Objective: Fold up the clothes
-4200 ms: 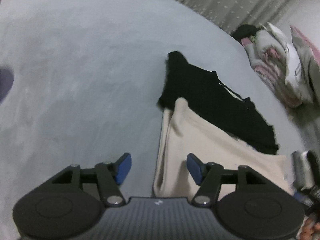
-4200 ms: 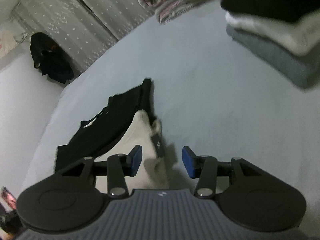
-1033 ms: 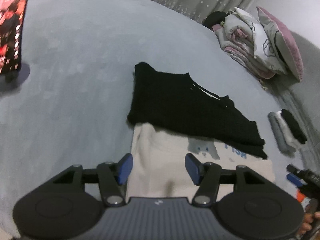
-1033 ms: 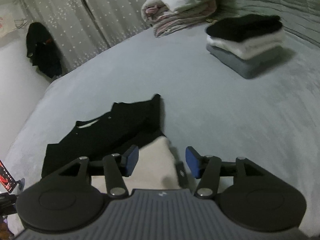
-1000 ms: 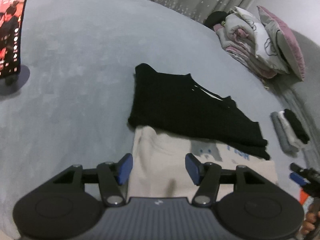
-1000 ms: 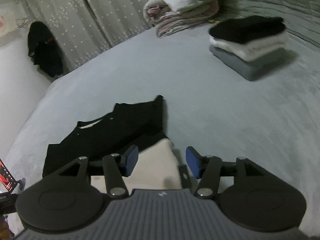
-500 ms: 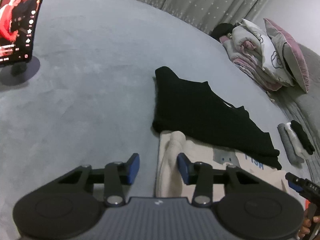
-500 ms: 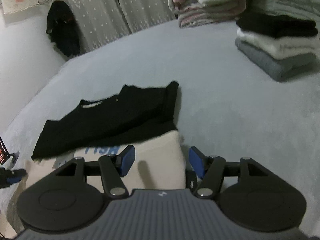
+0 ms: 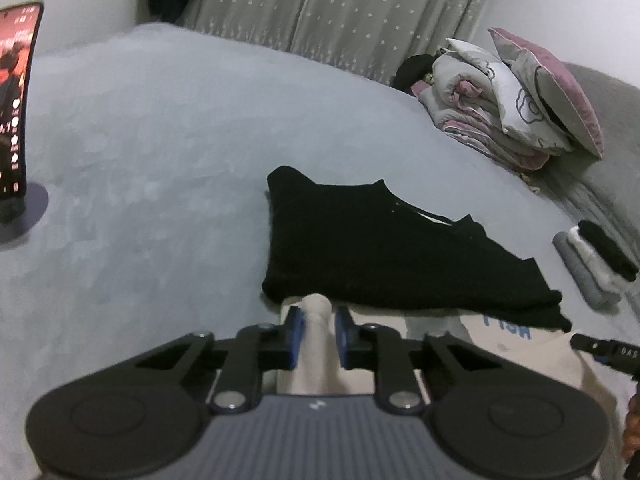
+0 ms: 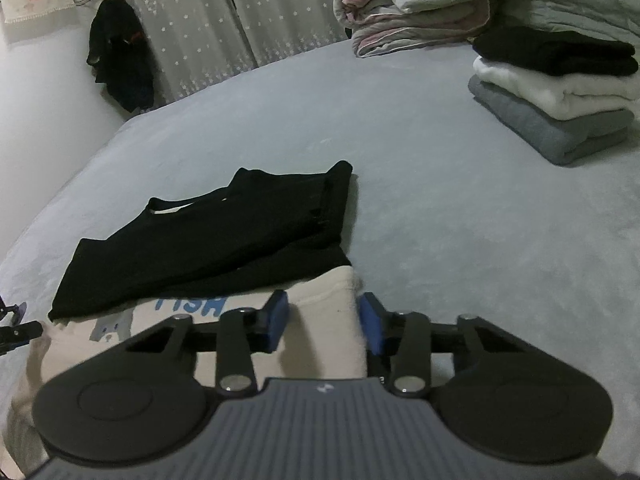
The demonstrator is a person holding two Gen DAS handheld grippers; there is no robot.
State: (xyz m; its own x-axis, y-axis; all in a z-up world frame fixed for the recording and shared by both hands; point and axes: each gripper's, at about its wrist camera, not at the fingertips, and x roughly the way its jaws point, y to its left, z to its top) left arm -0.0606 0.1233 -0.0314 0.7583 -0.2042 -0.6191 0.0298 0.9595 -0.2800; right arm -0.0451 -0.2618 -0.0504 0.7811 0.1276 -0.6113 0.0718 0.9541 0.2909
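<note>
The left tongs [image 9: 317,330] have just been closing and now pinch a raised ridge of the cream shirt [image 9: 520,356] between their blue pads [image 9: 295,332], at the shirt's left edge. The right tongs [image 10: 322,316] have also been closing; the shirt's right edge bunches up between their blue pads, but whether both pads press the cloth I cannot tell, so a firm grip is not certain. The cream shirt lies on the grey bed [image 10: 460,240], nearest the camera, with blue letters and a small grey animal print showing on its front. A black garment [image 10: 208,236], folded flat, lies on the far part of the shirt and covers its upper portion. Farther right on the bed sits a stack of folded clothes [image 10: 556,92], black on white on grey. Beyond it, rolled bedding and pillows [image 10: 416,12] lie against the starred curtain [image 10: 240,12]. In the left view a phone on a round stand [image 9: 18,120] stands at the bed's far left, its screen lit.
</note>
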